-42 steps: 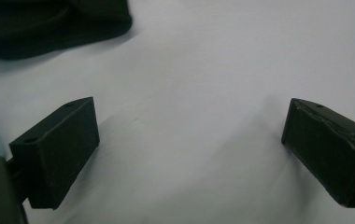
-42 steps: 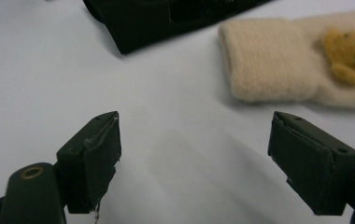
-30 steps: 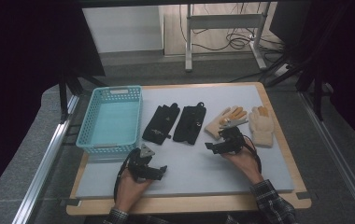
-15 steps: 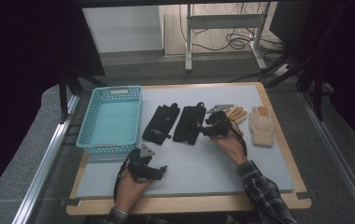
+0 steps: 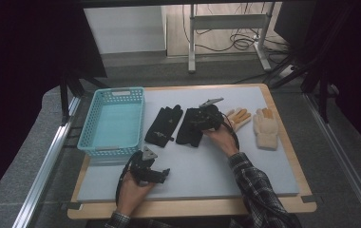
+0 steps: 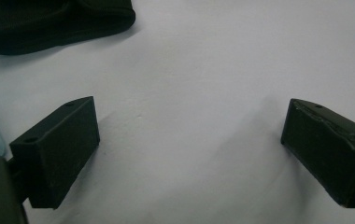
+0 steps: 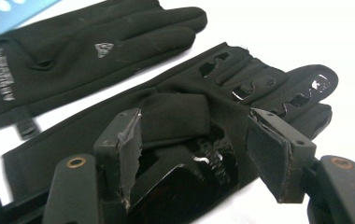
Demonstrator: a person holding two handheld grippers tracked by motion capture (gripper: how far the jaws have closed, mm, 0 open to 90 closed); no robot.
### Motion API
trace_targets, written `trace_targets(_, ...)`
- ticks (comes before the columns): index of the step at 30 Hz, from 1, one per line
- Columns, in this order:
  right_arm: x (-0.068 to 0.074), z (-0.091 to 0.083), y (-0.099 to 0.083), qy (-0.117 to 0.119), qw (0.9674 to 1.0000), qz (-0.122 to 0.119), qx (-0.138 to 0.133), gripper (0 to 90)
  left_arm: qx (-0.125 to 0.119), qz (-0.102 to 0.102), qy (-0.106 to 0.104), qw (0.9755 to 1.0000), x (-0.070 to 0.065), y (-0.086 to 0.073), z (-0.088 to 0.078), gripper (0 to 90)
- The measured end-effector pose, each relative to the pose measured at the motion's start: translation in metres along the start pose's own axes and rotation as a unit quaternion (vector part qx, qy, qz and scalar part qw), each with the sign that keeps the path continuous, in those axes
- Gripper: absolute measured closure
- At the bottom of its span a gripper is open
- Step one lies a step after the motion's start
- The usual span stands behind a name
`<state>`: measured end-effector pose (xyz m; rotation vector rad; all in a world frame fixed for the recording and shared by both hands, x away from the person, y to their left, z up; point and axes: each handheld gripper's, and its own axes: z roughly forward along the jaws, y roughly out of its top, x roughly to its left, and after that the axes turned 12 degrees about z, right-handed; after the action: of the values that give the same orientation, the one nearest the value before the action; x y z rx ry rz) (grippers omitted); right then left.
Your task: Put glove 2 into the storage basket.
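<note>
Two black gloves lie flat mid-table, the left black glove and the right black glove. My right gripper hangs low over the right black glove, jaws straddling a raised fold of its fabric. Those jaws have just been opening, and a gap shows beside the right pad. A tan glove with orange fingertips and a cream glove lie further right. My left gripper rests open on the bare mat near the front, nothing between its jaws.
A light blue plastic basket stands at the left of the mat, with nothing in it. A black glove's cuff shows beyond the left gripper. The grey mat has free room at front right.
My right hand moved left from the tan glove to the right black glove. A fold of that glove now stands between its jaws. The left hand has stayed put.
</note>
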<state>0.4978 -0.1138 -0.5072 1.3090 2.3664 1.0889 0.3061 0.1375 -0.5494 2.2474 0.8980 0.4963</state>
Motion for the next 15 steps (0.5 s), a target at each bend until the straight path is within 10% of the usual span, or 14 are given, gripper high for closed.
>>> trace_targets(7,-0.003,0.020,0.001,-0.011,0.9996,-0.007,0.027,36.1,-0.001,-0.001,0.000,1.0000,0.000,0.000,0.000,4.6)
trace_targets(15,-0.005,0.022,0.003,0.019,0.9988,0.020,0.041,64.6,0.000,-0.001,0.000,1.0000,0.000,0.000,0.000,4.7)
